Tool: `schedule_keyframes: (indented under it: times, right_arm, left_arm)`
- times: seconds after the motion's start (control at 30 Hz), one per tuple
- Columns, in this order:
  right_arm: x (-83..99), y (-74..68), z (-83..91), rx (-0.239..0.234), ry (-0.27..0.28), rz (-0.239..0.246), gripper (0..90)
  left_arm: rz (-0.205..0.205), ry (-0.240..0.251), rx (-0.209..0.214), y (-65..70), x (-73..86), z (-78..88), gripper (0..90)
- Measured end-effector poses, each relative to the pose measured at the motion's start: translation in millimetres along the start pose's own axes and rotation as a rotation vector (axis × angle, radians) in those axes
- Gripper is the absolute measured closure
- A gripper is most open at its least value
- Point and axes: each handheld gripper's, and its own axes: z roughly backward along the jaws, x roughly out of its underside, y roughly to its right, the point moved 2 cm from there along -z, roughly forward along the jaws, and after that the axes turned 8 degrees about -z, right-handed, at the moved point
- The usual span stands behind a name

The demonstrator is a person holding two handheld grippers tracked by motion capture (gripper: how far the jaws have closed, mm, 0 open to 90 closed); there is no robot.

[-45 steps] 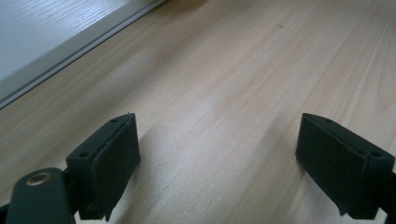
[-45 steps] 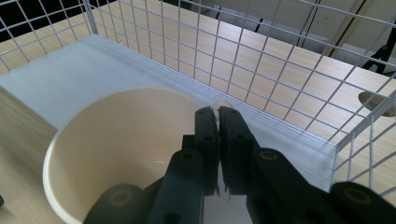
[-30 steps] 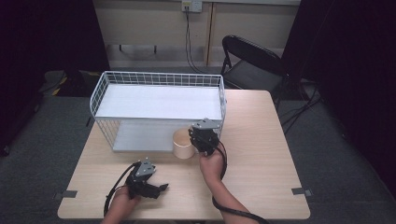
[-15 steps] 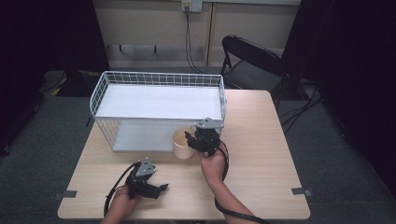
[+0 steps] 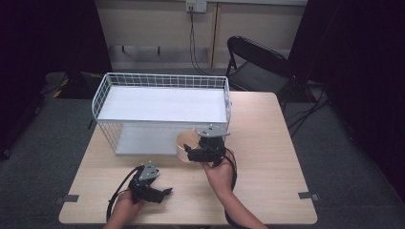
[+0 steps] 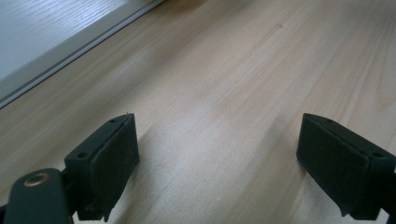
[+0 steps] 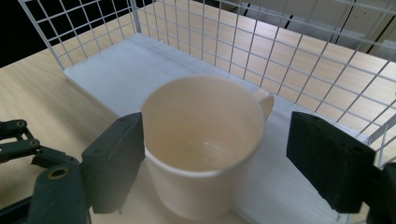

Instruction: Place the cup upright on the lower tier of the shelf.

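Both of your right gripper's jaws have just been opening; the cream mug stands between them, released, one pad at its wall and the other well off; it sits upright at lower centre of the high view, on the white shelf board under the wire rack; placement looks done; your left gripper rests wide, empty, over bare table.

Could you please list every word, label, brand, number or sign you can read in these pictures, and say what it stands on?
None: no readable text on the cream mug, the white wire rack, the wooden table, or either gripper.
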Motion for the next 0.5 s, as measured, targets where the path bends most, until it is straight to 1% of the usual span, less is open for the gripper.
schedule_keyframes:
  times: [0.03,0.1,0.17,0.37,0.5]
  right_arm:
    - [0.0,0.0,0.0,0.0,0.0,0.0,18.4]
    - [6.5,0.5,1.5,-0.013,-0.012,-0.02,17.7]
    - [8.4,0.1,2.1,-0.015,-0.01,-0.02,17.6]
    - [14.6,-0.6,0.9,-0.01,-0.018,-0.028,16.9]
    - [19.1,-1.5,-5.0,0.004,-0.029,-0.02,16.6]
  left_arm:
    - [0.0,0.0,0.0,0.0,0.0,0.0,12.4]
    - [0.002,0.001,0.0,0.1,0.0,-0.1,12.4]
    - [0.002,0.001,0.0,0.1,0.0,-0.1,12.4]
    - [0.002,0.002,-0.001,0.2,0.0,-0.2,12.4]
    - [0.0,0.0,0.0,0.0,0.0,0.0,12.4]
